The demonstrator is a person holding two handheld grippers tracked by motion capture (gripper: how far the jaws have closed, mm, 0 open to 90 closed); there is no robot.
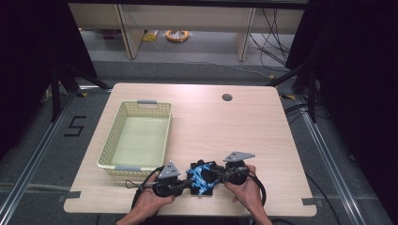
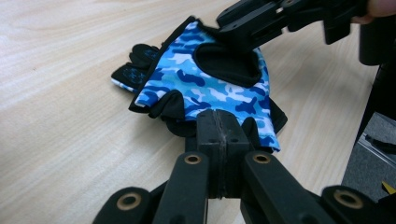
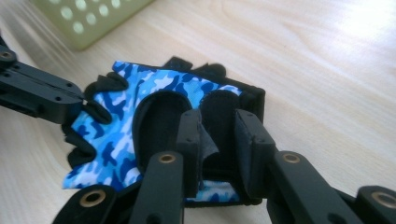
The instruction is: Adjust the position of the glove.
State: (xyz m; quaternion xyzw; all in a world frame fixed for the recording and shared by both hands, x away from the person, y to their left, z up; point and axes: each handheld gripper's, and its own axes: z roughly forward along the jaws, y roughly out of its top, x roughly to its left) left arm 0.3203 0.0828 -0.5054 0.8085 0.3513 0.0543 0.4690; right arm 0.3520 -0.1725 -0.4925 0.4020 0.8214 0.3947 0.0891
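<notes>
blue camo glove (image 1: 202, 179) flat on the wooden table (image 1: 263, 136) near its front edge, right of the pale green basket (image 1: 114, 136). left gripper (image 2: 219, 122) pressed together on the glove's edge; right gripper (image 3: 218, 140) parted over the black strap (image 3: 205, 144), not pinching.

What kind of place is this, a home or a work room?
Most likely a lab or recording room, not a home. The wooden table stands between black curtains, cables lie loose on the grey floor behind it, and tape marks are stuck on the floor beside it.
</notes>
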